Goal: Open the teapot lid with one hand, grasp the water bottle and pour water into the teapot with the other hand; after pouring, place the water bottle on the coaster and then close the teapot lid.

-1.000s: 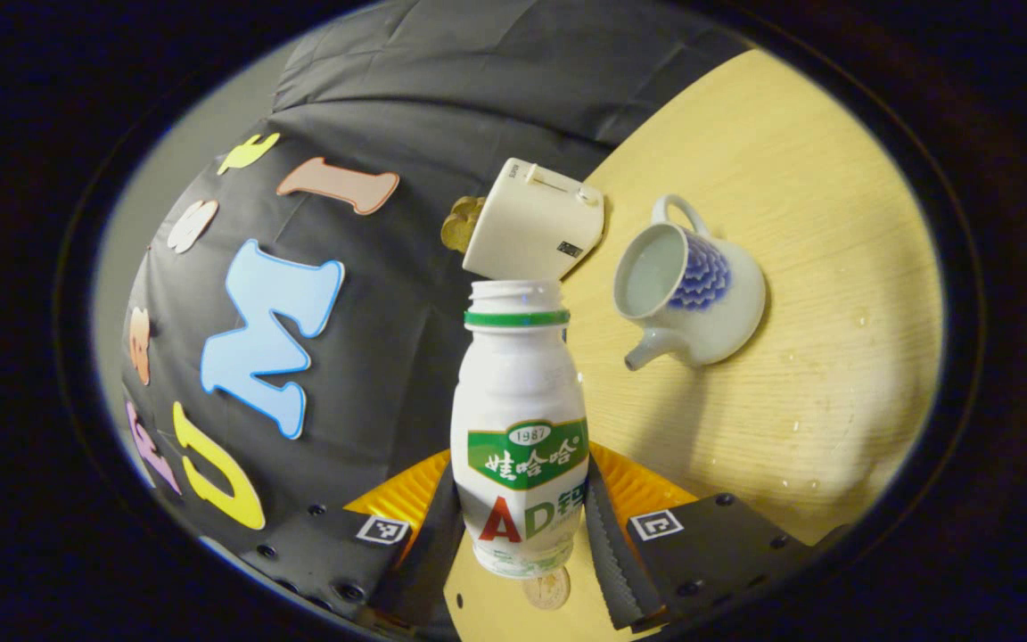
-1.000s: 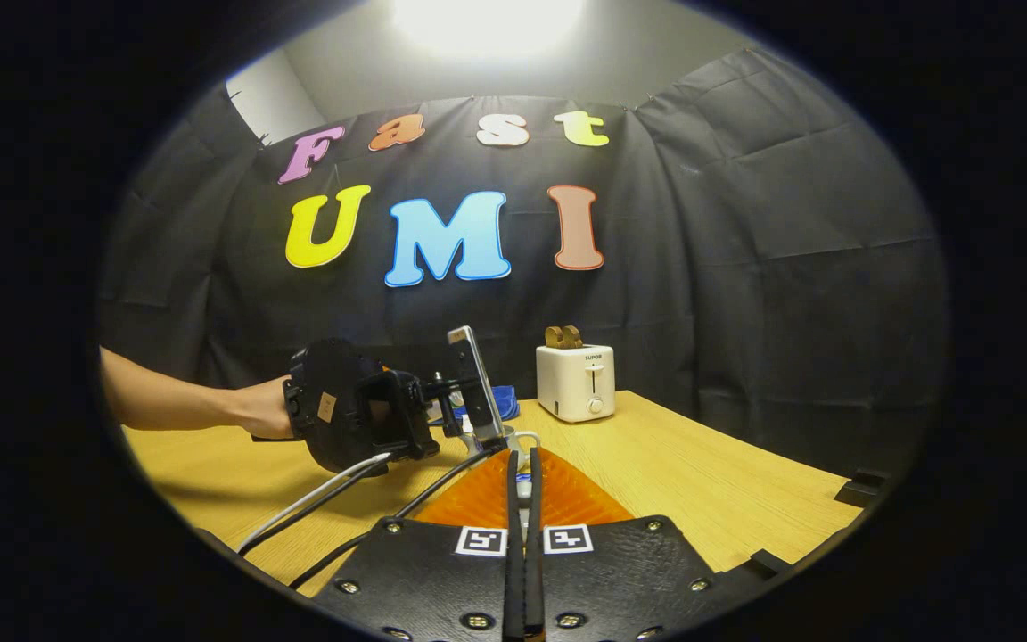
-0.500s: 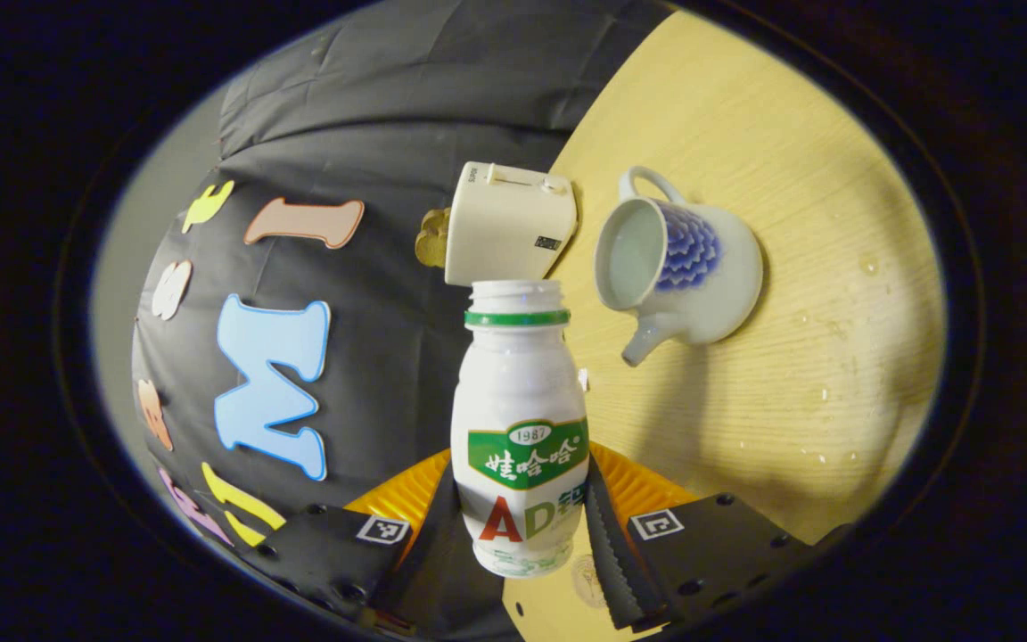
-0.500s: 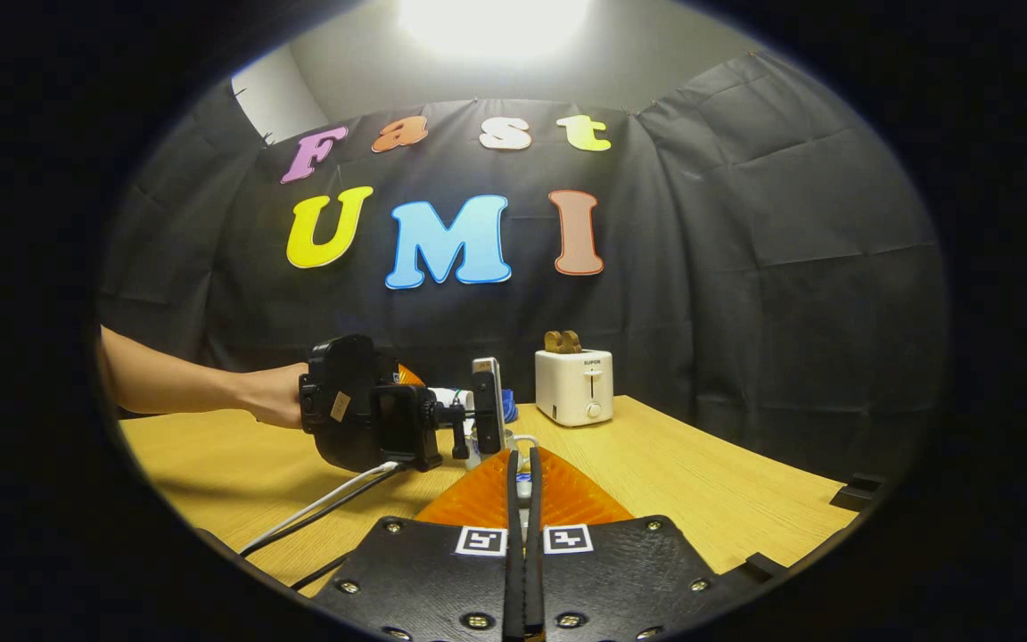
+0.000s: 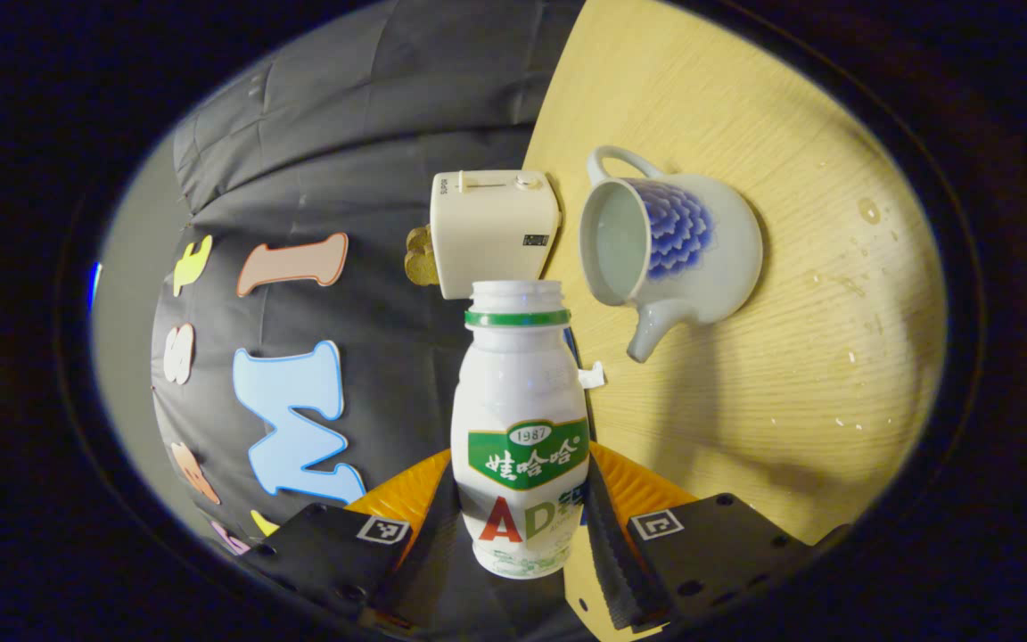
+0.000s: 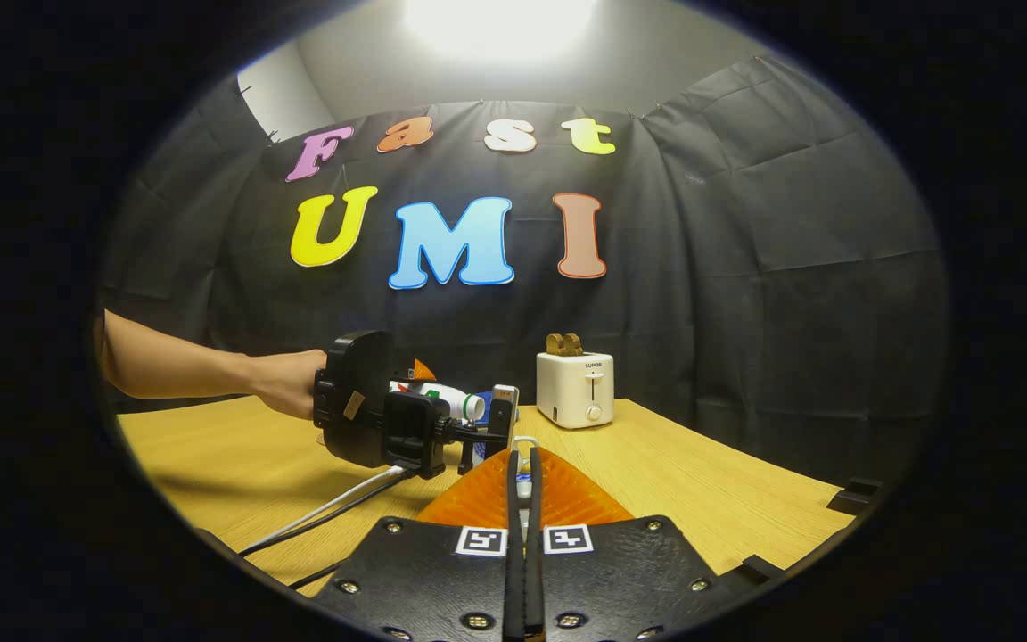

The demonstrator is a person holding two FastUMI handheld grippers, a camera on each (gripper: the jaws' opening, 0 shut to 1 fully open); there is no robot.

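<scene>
Left gripper view: the left tongs (image 5: 522, 526) clamped the uncapped water bottle (image 5: 521, 428), tipped sideways beside the lidless teapot (image 5: 674, 245) on the counter (image 5: 790, 357). Pouring looked underway; coaster placement and lid closing remained.

Right gripper view: the right tongs (image 6: 523, 535) were pressed together; whether they held the lid, I could not tell.

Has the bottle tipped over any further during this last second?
Yes. In the right gripper view, the bottle now lies nearly level, its mouth pointing toward the toaster, which stayed put.
</scene>
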